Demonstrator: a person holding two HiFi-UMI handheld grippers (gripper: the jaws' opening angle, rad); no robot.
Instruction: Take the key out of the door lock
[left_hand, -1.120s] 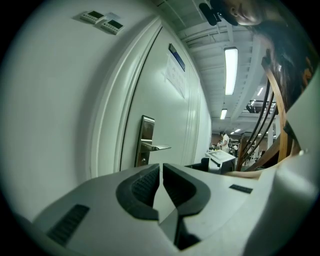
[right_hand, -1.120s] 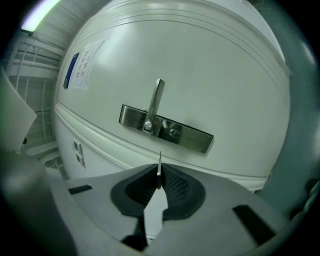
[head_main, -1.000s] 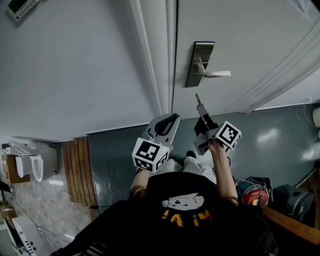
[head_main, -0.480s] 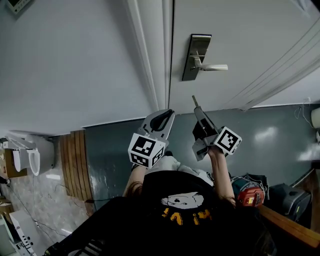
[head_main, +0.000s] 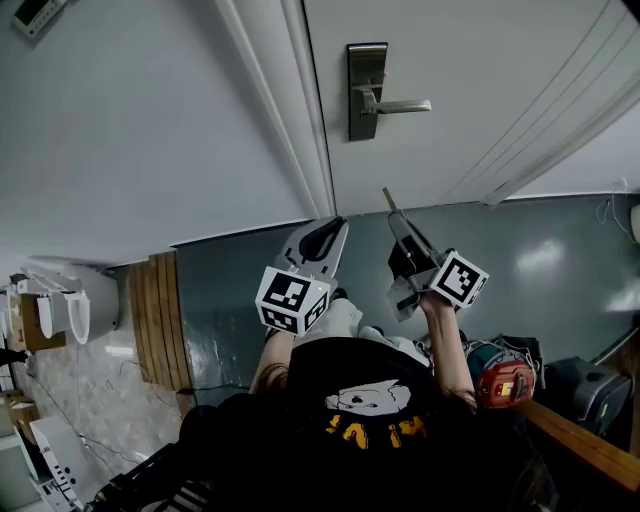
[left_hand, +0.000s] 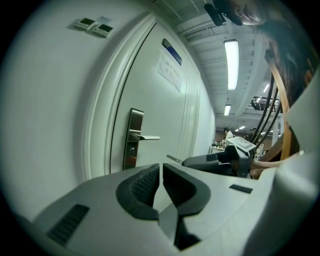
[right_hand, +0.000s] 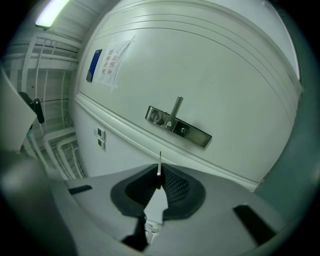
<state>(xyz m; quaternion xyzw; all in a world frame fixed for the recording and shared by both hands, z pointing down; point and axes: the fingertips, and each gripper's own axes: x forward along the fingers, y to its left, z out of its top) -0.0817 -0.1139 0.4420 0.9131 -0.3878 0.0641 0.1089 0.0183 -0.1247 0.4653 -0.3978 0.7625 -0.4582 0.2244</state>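
right tool (head_main: 398, 222) aimed up at door (head_main: 480, 60), bare forearm (head_main: 448, 340) stretched forward; it pinches key (right_hand: 159, 165) at one end, thin blade sticking out toward door; key is out of lock plate (head_main: 367, 90), below it and well apart; left tool (left_hand: 161, 172) just beside the right one, pads pressed together, nothing in it; blue label (right_hand: 93, 64) and paper notice (right_hand: 114, 61) on door, print unreadable; lever handle (head_main: 400, 104) horizontal; red-black object (head_main: 503, 380) on floor near right elbow
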